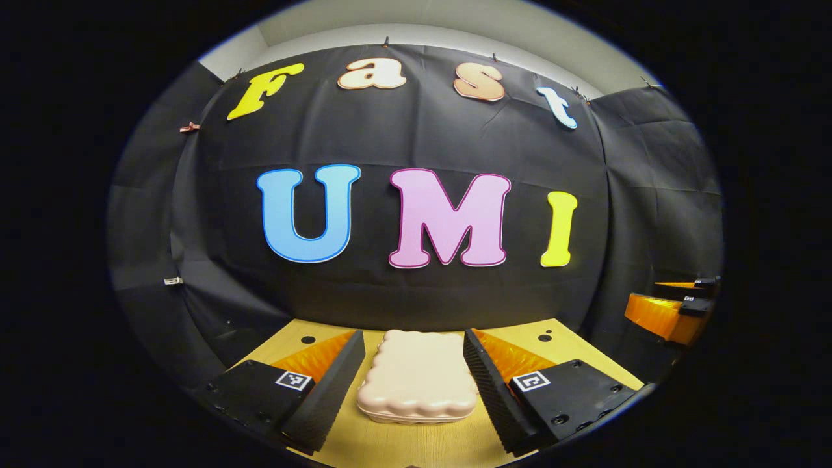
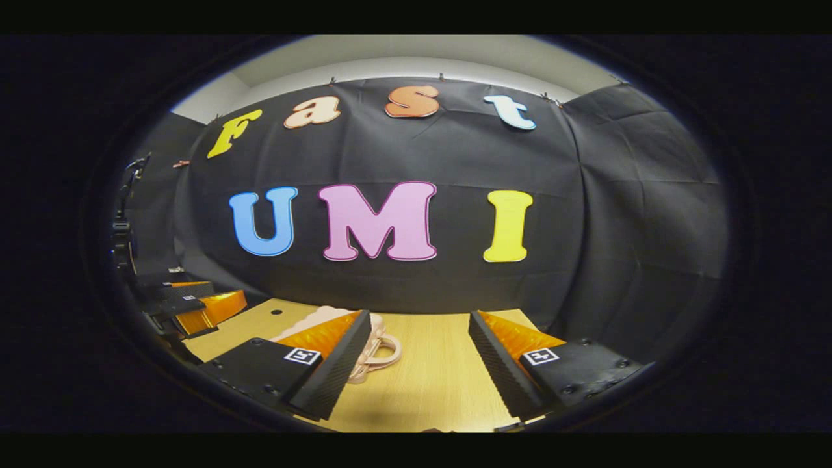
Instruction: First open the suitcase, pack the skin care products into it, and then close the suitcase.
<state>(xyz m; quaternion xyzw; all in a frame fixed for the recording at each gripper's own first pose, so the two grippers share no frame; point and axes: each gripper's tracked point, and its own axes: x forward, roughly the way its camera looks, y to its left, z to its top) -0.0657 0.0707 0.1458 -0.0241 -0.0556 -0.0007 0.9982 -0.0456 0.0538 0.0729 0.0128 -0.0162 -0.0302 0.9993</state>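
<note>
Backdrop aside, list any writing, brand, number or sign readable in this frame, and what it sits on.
No readable text.
On the suitcase: no writing visible on its lid.
On the left gripper: a square black-and-white marker by each finger, a coded pattern, not words.
On the right gripper: markers of the same kind, also not words.
On the table: no print.

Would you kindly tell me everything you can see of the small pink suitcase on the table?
The suitcase is a small pale pink case that looks like glossy moulded plastic, with a wavy scalloped outline. It lies flat and closed on the wooden table, between the open fingers of the left gripper, which do not visibly touch it. In the right gripper view its looped handle shows, partly hidden behind a finger.
</note>
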